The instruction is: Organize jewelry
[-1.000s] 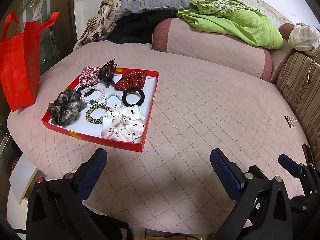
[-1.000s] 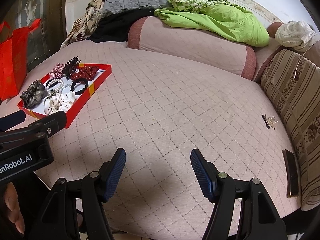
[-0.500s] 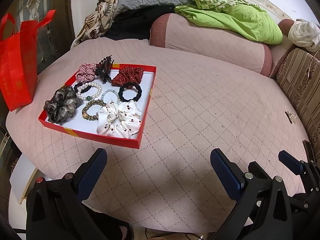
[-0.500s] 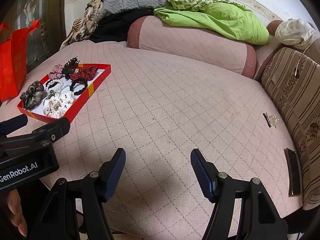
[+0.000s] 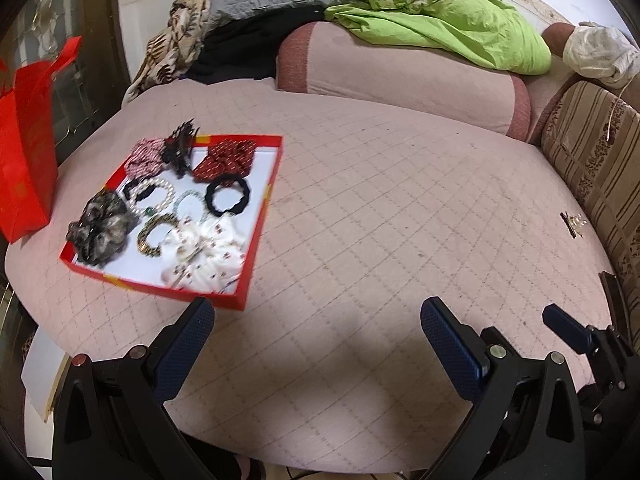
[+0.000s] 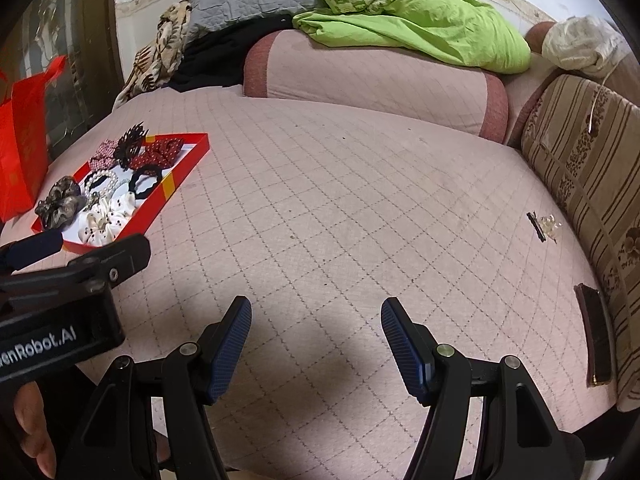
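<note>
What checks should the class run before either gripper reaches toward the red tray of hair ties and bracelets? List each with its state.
1. Left gripper open and empty: ok.
2. Right gripper open and empty: ok.
3. Shallow red cardboard tray lying flat on the pink quilted bed cover: ok.
4. All pieces inside the tray: not ok; a small clear-and-black hair clip lies on the cover, far from the tray.
5. Pearl bead bracelet free of neighbouring pieces: cannot tell.

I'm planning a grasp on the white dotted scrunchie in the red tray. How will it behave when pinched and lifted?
The white dotted scrunchie looks like loose gathered fabric, so it will probably squash and droop rather than hold shape. It seems light. It touches the leopard-print bracelet, which may get dragged along.
</note>
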Action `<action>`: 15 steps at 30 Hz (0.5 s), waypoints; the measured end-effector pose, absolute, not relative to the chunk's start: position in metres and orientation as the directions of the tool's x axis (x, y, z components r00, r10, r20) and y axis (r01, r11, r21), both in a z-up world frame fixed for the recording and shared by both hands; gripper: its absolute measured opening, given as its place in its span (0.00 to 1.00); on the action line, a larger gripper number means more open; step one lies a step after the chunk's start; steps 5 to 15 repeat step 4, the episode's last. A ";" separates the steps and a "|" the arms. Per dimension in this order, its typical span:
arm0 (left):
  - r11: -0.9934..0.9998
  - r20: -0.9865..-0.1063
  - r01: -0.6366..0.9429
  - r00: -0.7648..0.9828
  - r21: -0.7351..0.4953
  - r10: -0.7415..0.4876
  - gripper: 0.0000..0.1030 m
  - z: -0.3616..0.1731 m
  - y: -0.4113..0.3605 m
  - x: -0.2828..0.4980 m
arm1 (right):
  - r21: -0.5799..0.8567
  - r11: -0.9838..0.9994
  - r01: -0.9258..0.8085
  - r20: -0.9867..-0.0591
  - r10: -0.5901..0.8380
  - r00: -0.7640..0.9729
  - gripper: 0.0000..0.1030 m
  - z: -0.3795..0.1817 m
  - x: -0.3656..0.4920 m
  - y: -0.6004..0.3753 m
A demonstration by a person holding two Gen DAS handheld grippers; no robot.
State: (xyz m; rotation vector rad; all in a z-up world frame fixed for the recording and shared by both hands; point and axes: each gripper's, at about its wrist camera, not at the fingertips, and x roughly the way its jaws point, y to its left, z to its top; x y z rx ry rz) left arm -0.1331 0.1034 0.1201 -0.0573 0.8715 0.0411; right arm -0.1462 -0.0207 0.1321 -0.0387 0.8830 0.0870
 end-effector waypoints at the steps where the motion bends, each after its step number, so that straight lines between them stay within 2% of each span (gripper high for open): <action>1: 0.998 -0.766 -0.054 0.643 -0.031 0.011 0.99 0.121 0.100 -0.131 | 0.007 0.996 -0.085 -0.773 0.060 0.632 0.70 0.132 -0.145 -0.025; 15: 0.999 -0.763 -0.034 0.646 -0.011 0.014 0.99 0.123 0.086 -0.120 | 0.031 0.998 -0.050 -0.774 0.056 0.630 0.70 0.134 -0.137 -0.044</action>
